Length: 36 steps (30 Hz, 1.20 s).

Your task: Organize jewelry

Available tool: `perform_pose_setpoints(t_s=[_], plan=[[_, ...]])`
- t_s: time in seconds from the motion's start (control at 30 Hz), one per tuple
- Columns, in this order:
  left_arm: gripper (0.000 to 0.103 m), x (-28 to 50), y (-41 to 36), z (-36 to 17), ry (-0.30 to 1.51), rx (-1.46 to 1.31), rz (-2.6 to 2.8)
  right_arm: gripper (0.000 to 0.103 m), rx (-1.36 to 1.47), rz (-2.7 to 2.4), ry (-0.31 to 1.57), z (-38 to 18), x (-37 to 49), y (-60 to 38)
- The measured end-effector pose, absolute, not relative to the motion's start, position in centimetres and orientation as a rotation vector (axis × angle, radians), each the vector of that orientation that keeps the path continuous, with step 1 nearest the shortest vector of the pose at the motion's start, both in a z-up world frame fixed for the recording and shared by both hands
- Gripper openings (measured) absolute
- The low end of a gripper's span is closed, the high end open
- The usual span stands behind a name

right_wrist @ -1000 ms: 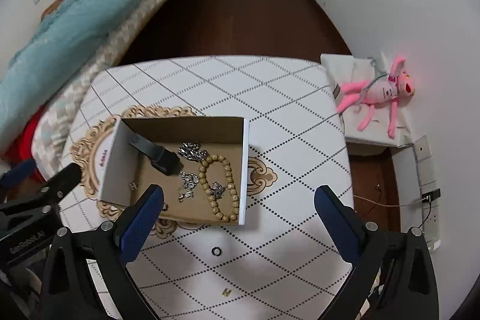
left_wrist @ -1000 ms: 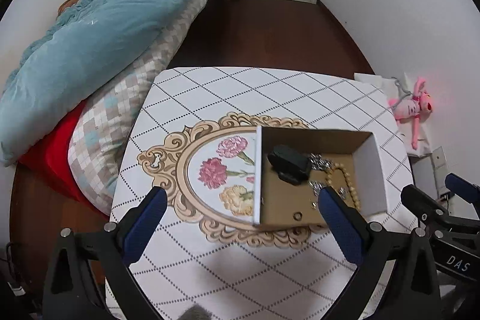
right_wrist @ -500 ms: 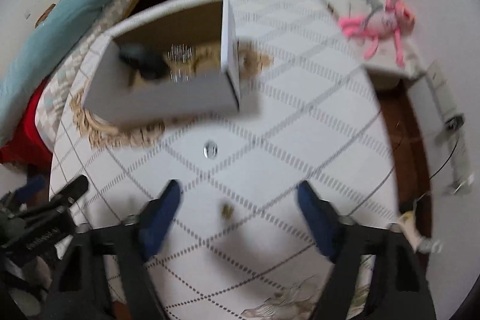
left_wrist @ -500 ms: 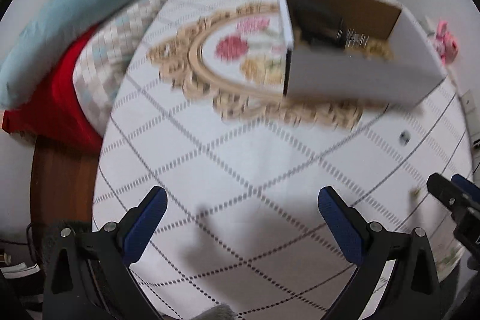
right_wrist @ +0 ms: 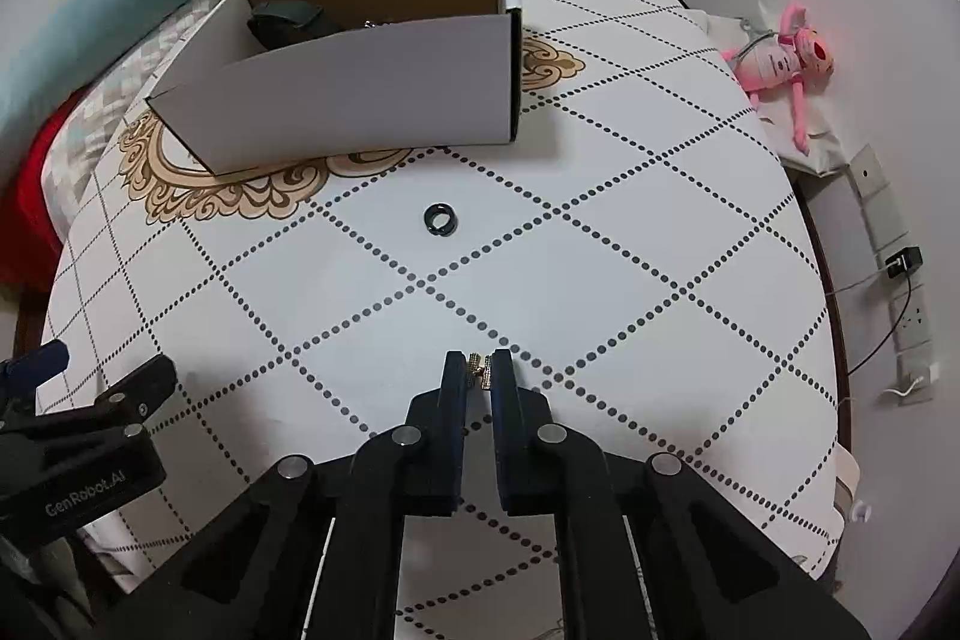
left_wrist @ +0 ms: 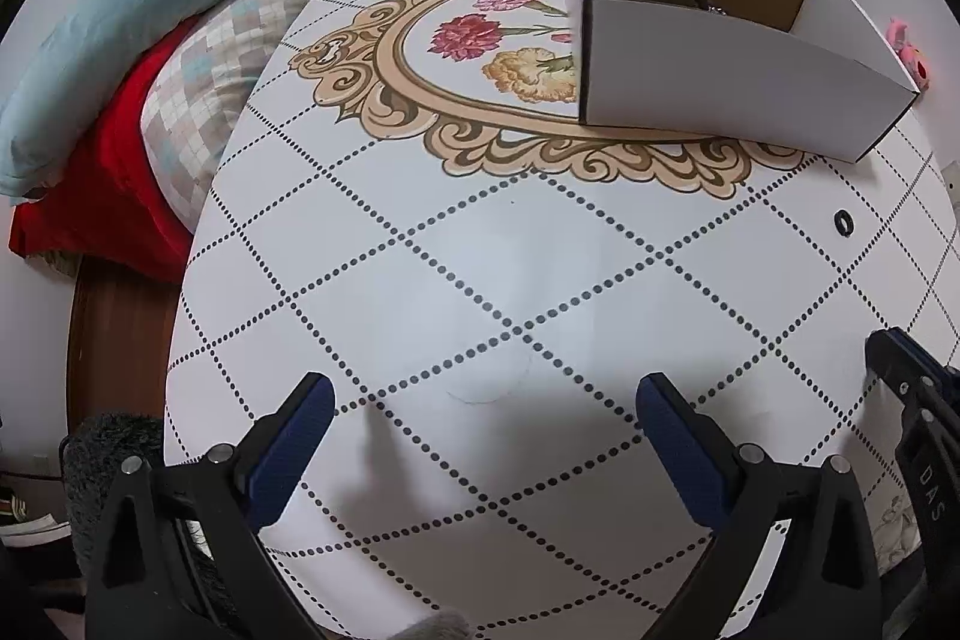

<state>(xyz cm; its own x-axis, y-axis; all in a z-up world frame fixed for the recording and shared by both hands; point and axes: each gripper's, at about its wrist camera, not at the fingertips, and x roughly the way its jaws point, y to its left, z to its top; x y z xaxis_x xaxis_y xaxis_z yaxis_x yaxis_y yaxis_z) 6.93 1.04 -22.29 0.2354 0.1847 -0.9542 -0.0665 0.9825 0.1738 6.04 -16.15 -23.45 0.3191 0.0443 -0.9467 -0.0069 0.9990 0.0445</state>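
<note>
Nearest, the right gripper [right_wrist: 478, 369] points down at the table [right_wrist: 630, 244]; its jaws have just been closing and now pinch a small gold piece [right_wrist: 477, 363] at their tips, right at the tabletop. To its left, the left gripper [left_wrist: 483, 445] hovers low with its jaws spread wide and nothing between them. Farther out, a black ring [right_wrist: 440, 218] lies alone on the cloth, near the box [right_wrist: 360, 94] but apart from it. Beyond, that open box sits on the floral print, holding a dark pouch [right_wrist: 282, 19] and some silvery chain [right_wrist: 375, 23]. Past the table's right edge lies a pink plush toy [right_wrist: 786, 58].
</note>
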Motion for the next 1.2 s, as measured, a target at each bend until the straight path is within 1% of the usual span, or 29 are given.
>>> perform_pose_setpoints(t_s=[0.13,0.17,0.2,0.43,0.5,0.57,0.7,0.73,0.77,0.8,0.87,0.9,0.93,0.97,1.0,1.03,1.07,1.2], plan=[[0.103,7.4,-0.1,-21.6,1.3,0.119,0.154,0.007,0.089,0.044,1.243,-23.2,6.1,-17.1],[0.103,7.6,-0.6,-21.3,1.29,0.12,0.141,0.006,0.113,0.037,1.229,-22.8,6.1,-17.8],[0.103,7.9,-1.1,-21.2,1.285,0.116,0.131,0.0,0.138,0.032,1.221,-22.5,6.3,-18.3],[0.102,10.7,-6.6,-21.2,1.25,0.103,0.005,0.0,0.245,-0.014,1.207,-22.1,8.0,-22.9],[0.1,11.4,-8.3,-21.7,1.255,0.105,-0.042,0.0,0.282,-0.023,1.206,-22.2,8.4,-24.2],[0.09,12.0,-9.7,-22.0,1.254,0.113,-0.073,0.0,0.318,-0.033,1.203,-22.1,8.6,-25.6],[0.076,12.9,-11.5,-22.7,1.253,0.138,-0.107,0.0,0.363,-0.034,1.198,-22.0,9.0,-26.9],[0.066,13.1,-11.6,-22.9,1.254,0.139,-0.11,0.0,0.368,-0.036,1.195,-21.9,9.1,-27.0],[0.059,13.3,-11.6,-23.1,1.256,0.138,-0.115,0.0,0.372,-0.035,1.195,-21.9,9.2,-27.1],[0.056,13.4,-11.8,-23.1,1.253,0.131,-0.126,0.0,0.378,-0.034,1.194,-21.8,9.2,-27.3],[0.04,13.7,-11.7,-23.1,1.242,0.128,-0.14,0.0,0.392,-0.033,1.192,-21.8,9.4,-27.7],[0.035,13.8,-11.9,-23.1,1.239,0.125,-0.155,0.0,0.399,-0.031,1.191,-21.8,9.5,-27.8],[0.026,13.8,-12.1,-23.1,1.236,0.125,-0.16,0.001,0.406,-0.029,1.19,-21.7,9.5,-28.0],[0.019,13.8,-12.4,-23.0,1.233,0.128,-0.167,0.001,0.41,-0.027,1.189,-21.7,9.5,-28.1],[0.016,13.8,-12.6,-23.0,1.23,0.132,-0.173,0.001,0.411,-0.027,1.189,-21.7,9.6,-28.1],[0.008,13.9,-12.7,-23.1,1.228,0.133,-0.18,0.001,0.416,-0.025,1.19,-21.6,9.6,-28.1],[0.004,13.9,-12.7,-23.1,1.227,0.134,-0.184,0.001,0.418,-0.025,1.189,-21.6,9.6,-28.2],[0.002,13.8,-12.3,-22.9,1.224,0.118,-0.189,0.001,0.439,-0.017,1.172,-21.0,9.5,-28.4]])
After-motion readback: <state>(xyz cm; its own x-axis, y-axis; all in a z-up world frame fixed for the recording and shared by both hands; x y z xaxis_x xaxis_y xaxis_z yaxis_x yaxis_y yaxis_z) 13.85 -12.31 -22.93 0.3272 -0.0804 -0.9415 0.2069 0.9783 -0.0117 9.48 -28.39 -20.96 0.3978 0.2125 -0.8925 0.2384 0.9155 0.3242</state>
